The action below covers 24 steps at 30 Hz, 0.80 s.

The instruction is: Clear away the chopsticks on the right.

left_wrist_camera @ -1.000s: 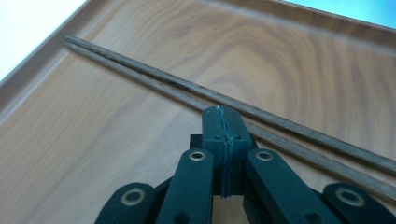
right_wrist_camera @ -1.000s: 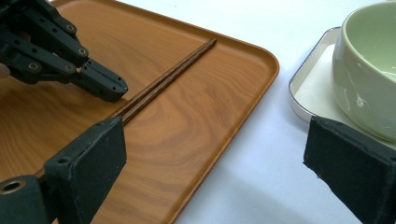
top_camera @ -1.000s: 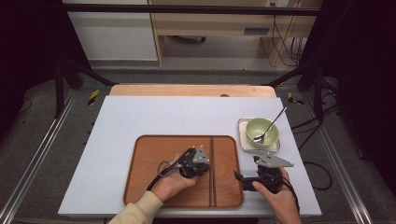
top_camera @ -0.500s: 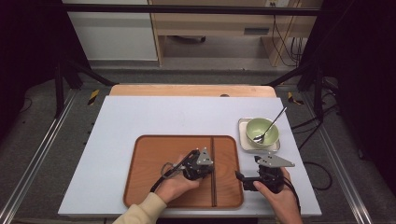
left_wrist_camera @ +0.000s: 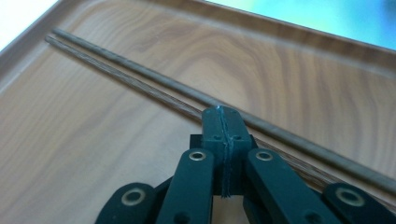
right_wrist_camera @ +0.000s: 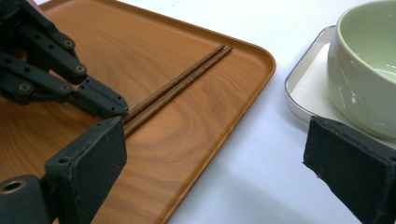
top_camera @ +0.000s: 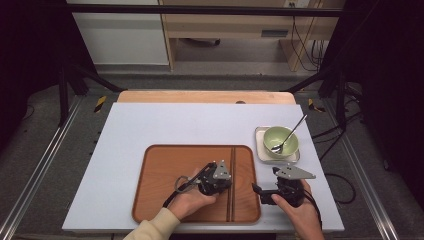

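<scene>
Nearest the person, the right gripper (right_wrist_camera: 217, 140) was held just off the tray's right edge, its jaws spread wide with nothing between them, in the same place as a second before. Beside it, the left gripper (left_wrist_camera: 222, 119) had edged slightly rightward across the wooden tray (top_camera: 165, 170) over that second, bringing its tip to the pair of chopsticks (right_wrist_camera: 177, 86). Its jaws were pressed fully together and gripped nothing; the closed tip sat at the near part of the nearer stick, and actual contact could not be confirmed. The small advance suggests that the approach was complete but no pick had begun, since the jaws would have to part before they could take a stick. The chopsticks were dark brown, slender and wood-grained, and lay flat and parallel, touching or nearly so, along the right part of the tray and running away from the person. Farther off to the right, on the white table (top_camera: 200, 125), a pale green bowl (top_camera: 277, 137) holding a metal spoon (top_camera: 290, 134) stood on a small white square dish (top_camera: 260, 150), well apart from both grippers.
</scene>
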### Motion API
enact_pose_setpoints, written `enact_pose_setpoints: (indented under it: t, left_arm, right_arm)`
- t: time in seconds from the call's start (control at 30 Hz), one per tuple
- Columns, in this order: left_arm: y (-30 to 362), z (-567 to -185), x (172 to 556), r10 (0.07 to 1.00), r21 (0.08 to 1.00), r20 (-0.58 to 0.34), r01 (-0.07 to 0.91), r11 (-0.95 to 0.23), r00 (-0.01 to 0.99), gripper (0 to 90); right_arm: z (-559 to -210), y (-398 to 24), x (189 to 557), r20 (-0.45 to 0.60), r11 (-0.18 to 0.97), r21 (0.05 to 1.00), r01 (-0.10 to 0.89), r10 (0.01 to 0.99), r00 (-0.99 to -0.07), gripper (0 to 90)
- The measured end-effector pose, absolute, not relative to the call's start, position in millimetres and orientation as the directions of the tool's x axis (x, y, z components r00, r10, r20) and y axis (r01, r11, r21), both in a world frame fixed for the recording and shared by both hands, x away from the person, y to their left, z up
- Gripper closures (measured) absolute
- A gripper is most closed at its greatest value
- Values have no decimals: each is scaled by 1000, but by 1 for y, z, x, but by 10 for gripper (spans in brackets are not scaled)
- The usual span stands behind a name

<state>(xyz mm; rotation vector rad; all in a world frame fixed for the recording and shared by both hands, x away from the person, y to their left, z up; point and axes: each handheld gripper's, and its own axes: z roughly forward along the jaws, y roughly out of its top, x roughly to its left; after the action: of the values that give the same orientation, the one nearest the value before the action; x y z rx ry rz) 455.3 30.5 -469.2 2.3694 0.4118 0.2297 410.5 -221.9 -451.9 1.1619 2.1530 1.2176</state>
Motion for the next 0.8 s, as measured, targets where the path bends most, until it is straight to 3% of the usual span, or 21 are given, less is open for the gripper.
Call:
enact_pose_setpoints:
  t: [0.8]
  left_arm:
    - [31, -466, 448, 349, 718, 42, 215, -662, 936, 900]
  right_arm:
    - [-452, -223, 411, 52, 269, 843, 466, 821, -569, 64]
